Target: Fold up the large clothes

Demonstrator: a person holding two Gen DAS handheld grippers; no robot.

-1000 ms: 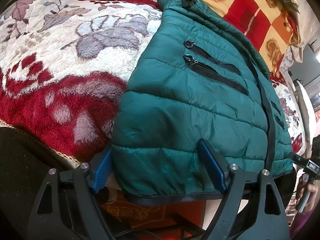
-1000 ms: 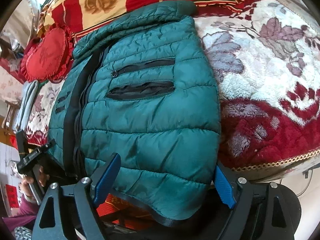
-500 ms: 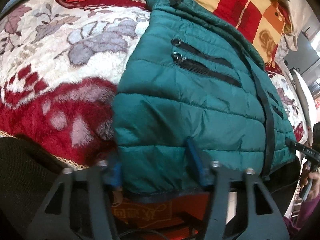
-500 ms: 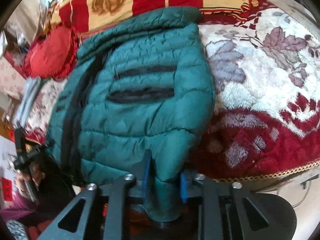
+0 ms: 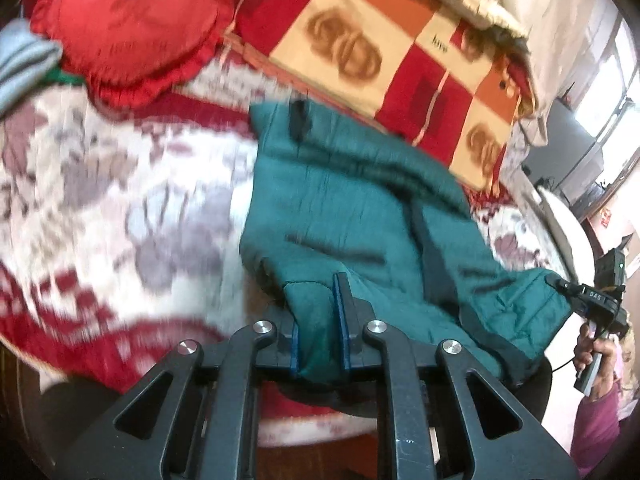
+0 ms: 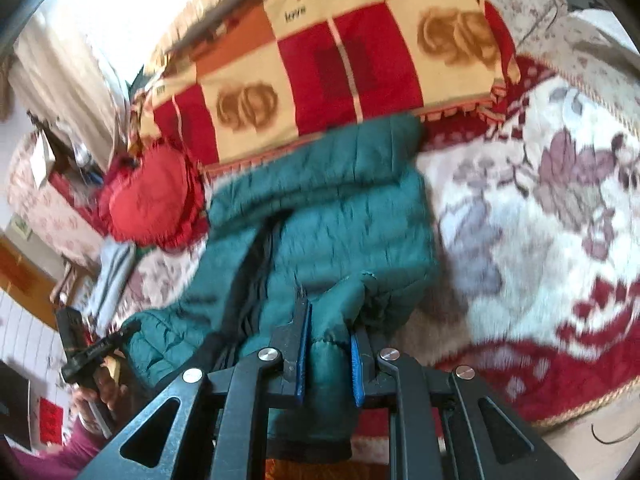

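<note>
A dark green quilted jacket [image 5: 360, 208] with a black zip strip lies on a floral red and white blanket [image 5: 120, 200]; it also shows in the right wrist view [image 6: 352, 216]. My left gripper [image 5: 320, 312] is shut on the jacket's hem corner and holds it lifted off the bed. My right gripper [image 6: 328, 332] is shut on the opposite hem corner, also lifted. The lower part of the jacket hangs bunched between the two grippers. The collar rests against the checked cushion.
A red, orange and cream checked cushion [image 5: 392, 52] lies at the bed's far side. A red heart-shaped pillow [image 5: 124, 24] sits beside it. Folded grey cloth [image 5: 20, 60] lies at the far left. The bed's fringed edge [image 6: 580, 412] is just below.
Both grippers closed on the jacket's hem corners and lifted them up and forward toward the collar. The hem no longer lies flat at the bed edge.
</note>
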